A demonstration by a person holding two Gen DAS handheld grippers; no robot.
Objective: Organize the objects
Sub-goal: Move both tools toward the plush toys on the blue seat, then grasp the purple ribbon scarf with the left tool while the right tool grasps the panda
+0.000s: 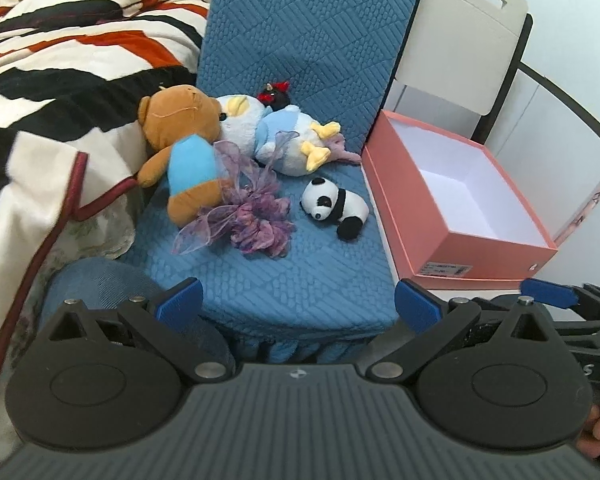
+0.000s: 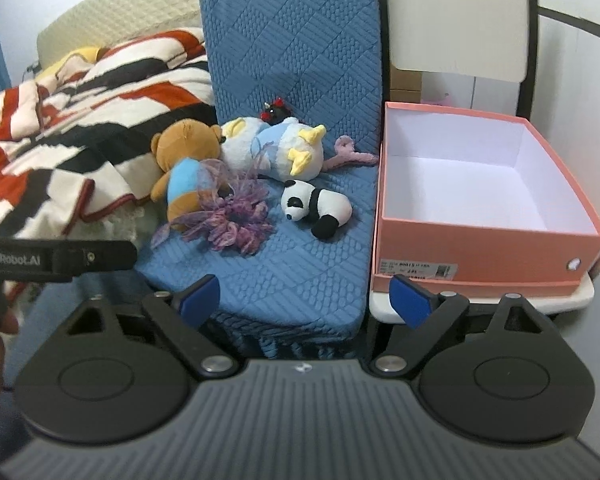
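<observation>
Several soft toys lie on a blue quilted chair cushion point(image 1: 300, 276): a brown bear in a blue shirt point(image 1: 180, 140) point(image 2: 184, 156), a white and blue plush duck point(image 1: 276, 136) point(image 2: 272, 148), a small panda point(image 1: 336, 206) point(image 2: 316, 206), a purple frilly ribbon bundle point(image 1: 252, 212) point(image 2: 228, 216) and a tiny black toy with red bows point(image 1: 274, 94) point(image 2: 276, 112). An empty pink box point(image 1: 412, 216) point(image 2: 480, 248) stands to the right of the cushion. My left gripper point(image 1: 298, 302) and right gripper point(image 2: 304, 298) hover open, short of the cushion's front edge, with nothing between the fingers.
A striped red, black and white blanket point(image 1: 60, 80) point(image 2: 80, 120) lies on the bed to the left. The pink box rests on a white chair seat point(image 2: 384, 304), whose back point(image 2: 460, 20) rises behind it. The other gripper shows at the right edge point(image 1: 548, 292) and left edge point(image 2: 60, 260).
</observation>
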